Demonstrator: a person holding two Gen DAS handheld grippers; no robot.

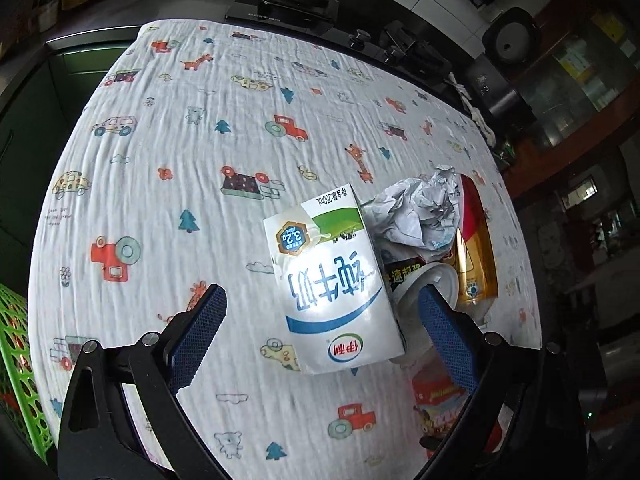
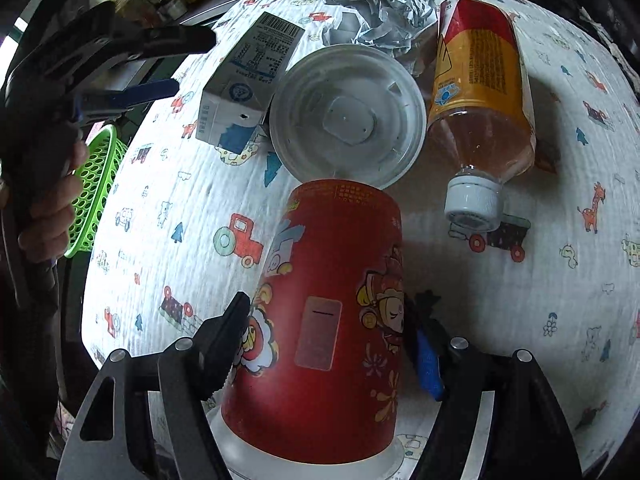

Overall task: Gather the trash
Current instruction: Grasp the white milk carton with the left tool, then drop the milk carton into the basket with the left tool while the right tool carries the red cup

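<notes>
A white milk carton lies on the patterned cloth, between the fingers of my left gripper, which is open just above it. The carton also shows in the right wrist view. My right gripper is shut on a red paper cup lying on its side. A white round lid, crumpled paper and a bottle of amber drink lie beside it. The cup shows at lower right in the left wrist view.
A green perforated basket stands off the table's left edge; it also shows in the left wrist view. A stove and kitchen clutter lie beyond the far edge. The cloth covers the whole table.
</notes>
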